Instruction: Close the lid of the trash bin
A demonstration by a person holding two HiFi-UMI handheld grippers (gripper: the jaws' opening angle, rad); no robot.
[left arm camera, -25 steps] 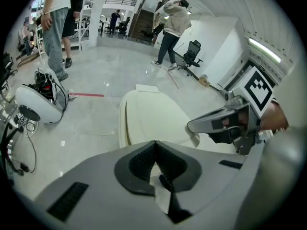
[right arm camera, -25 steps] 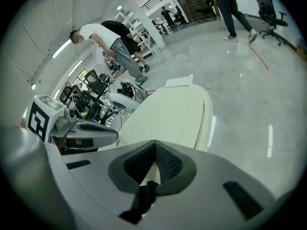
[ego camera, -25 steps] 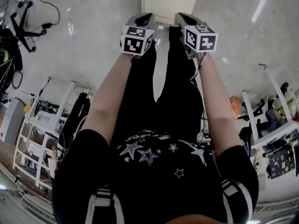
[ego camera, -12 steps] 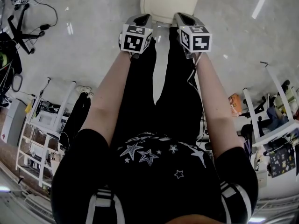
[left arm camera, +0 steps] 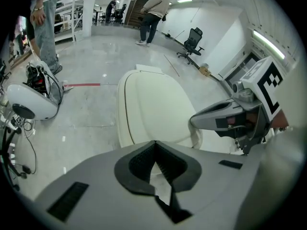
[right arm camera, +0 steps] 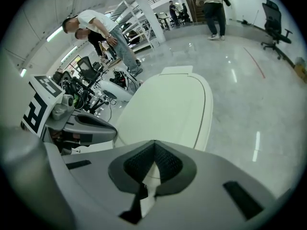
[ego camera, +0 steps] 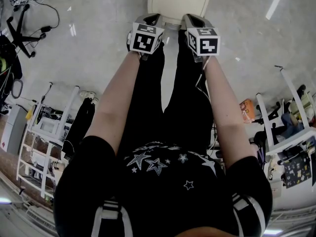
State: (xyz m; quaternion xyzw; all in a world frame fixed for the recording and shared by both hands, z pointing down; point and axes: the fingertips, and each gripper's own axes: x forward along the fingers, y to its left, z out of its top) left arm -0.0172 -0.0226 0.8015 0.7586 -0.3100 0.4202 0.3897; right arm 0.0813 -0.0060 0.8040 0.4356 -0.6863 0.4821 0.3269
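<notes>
The cream trash bin lid (ego camera: 179, 1), just beyond both grippers, looks like light, stiff, slick plastic, best pressed down near its front edge rather than pinched; the left gripper (left arm camera: 154, 145) and right gripper (right arm camera: 154, 145) have jaws pressed together, holding nothing.

A glossy pale floor (ego camera: 98, 28) spreads all round, with a white shelving rack (ego camera: 42, 132) at the near left, a black office chair (left arm camera: 192, 38) far off by the wall, a red line (left arm camera: 84, 85) on the floor at the left, and people (left arm camera: 154, 8) standing at the far end.
</notes>
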